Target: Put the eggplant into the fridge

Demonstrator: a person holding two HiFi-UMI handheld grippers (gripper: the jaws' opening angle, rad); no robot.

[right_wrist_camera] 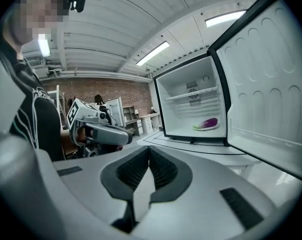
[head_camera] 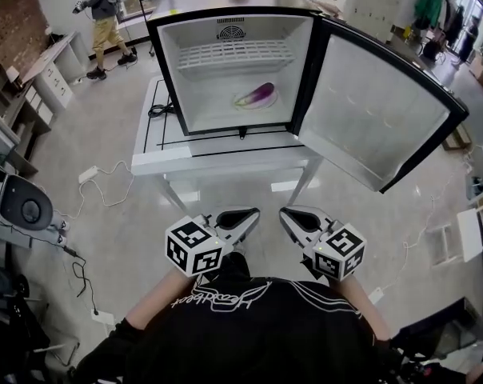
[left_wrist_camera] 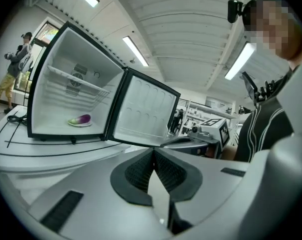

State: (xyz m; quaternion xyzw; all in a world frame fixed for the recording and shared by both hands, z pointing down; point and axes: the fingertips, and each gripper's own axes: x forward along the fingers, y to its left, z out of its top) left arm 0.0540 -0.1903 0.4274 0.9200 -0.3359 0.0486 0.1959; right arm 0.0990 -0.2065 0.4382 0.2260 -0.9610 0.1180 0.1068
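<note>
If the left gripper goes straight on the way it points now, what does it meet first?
Probably the open fridge door, low on its inner side. The edge of the white table just below is also possible, since depth is unclear. Nothing nearer blocks the way.
</note>
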